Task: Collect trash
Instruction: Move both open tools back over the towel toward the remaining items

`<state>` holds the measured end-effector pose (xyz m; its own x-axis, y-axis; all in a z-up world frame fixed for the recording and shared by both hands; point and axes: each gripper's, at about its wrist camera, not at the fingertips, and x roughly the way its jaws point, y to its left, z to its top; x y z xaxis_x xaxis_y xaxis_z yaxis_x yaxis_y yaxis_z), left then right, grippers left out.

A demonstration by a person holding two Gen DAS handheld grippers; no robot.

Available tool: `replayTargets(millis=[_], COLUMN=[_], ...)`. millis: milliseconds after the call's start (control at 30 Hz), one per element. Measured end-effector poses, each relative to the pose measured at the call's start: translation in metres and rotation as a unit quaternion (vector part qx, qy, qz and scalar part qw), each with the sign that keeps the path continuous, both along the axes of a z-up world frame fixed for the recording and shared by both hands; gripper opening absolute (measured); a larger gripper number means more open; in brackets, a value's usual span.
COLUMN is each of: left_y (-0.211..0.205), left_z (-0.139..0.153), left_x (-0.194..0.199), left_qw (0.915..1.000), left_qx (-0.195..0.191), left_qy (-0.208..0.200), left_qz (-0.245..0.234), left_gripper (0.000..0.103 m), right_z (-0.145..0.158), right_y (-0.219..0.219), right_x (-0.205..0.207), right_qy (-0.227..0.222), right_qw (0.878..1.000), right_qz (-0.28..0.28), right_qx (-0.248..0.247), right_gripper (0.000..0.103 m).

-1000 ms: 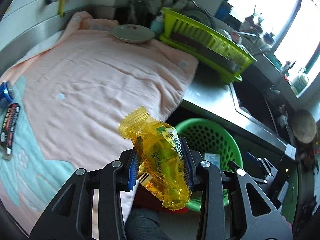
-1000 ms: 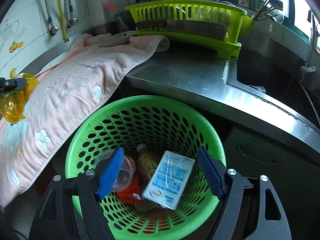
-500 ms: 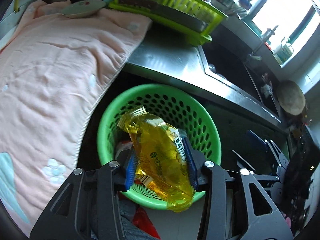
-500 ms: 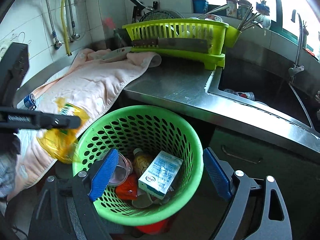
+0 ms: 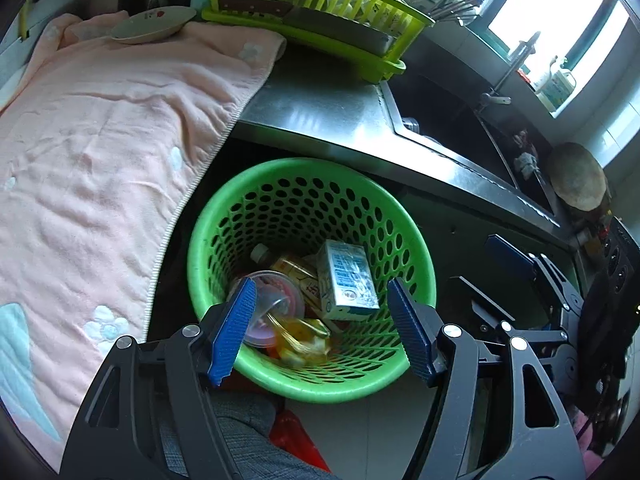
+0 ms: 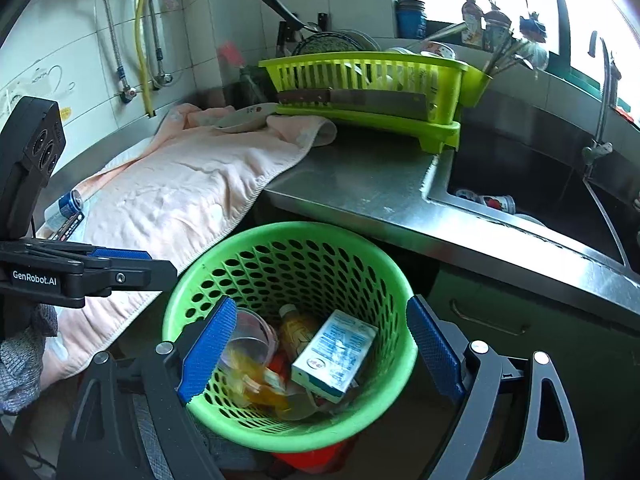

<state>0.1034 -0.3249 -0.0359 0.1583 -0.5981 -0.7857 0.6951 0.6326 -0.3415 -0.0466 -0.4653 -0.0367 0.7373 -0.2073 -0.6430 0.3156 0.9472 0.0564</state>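
Both tools, left tool [image 5: 322,326] and right tool [image 6: 320,350], hang empty with jaws spread over the green perforated plastic basket [image 5: 416,240]; the yellow crinkly wrapper [image 5: 302,334] lies inside. Lift straight clear, then aim for the blue can [image 6: 72,203] on the table's pink towel [image 6: 180,196].

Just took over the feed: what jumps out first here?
The green basket below the steel counter, holding a white carton, a clear cup and a blurred yellow wrapper. Both tongs, left and right, hang open above it. A pink towel covers the counter's left.
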Motion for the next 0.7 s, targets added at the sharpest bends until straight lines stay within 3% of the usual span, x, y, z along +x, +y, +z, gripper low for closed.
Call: replayTargets(millis=[333, 700], left_y=[0.063, 0.153], left_z=[0.02, 0.034], left_x=[0.018, 0.056], left_qw=[0.9968, 0.9843], left_qx=[0.001, 0.013], left_qy=[-0.036, -0.058], left_qz=[0.071, 0.166], left_gripper=[0.068, 0.068], right_z=[0.008, 0.014], right_y=[0.035, 0.094], right_x=[0.033, 0.085], right_qy=[-0.004, 0.0], right_qw=[0.998, 0.99], right_qz=[0.056, 0.138], right_qx=[0.007, 0.001], right_gripper=[0.085, 0.086])
